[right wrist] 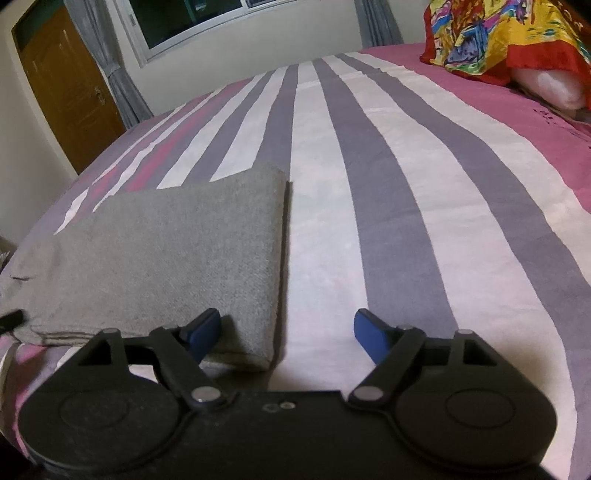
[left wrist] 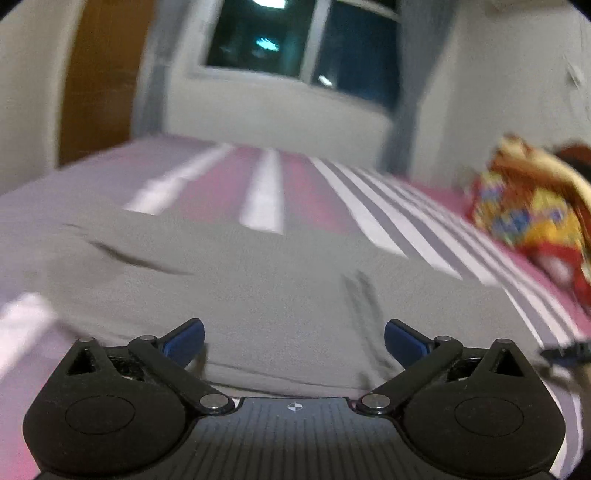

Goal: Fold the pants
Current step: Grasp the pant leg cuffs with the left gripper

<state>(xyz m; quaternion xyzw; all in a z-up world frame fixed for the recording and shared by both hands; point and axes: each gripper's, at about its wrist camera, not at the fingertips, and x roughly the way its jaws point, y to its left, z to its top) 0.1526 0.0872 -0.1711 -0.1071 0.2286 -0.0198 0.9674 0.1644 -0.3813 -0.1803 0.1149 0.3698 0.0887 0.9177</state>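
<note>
Lying folded on the striped bed [right wrist: 369,184], the grey pants [right wrist: 166,258] sit at the near left side of it, stacked in flat layers. Right claw [right wrist: 288,334] hangs just over the pants' near right corner, jaws spread wide with nothing pinched; its left finger is above the cloth. Left claw [left wrist: 294,341] is open too, over the pants [left wrist: 240,288], though that view's pretty blurry. Colourful cloth [right wrist: 498,33] sits far right.

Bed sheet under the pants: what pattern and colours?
Bed sheet: broad white, grey-purple and pink stripes; sharpest in the right wrist view.
</note>
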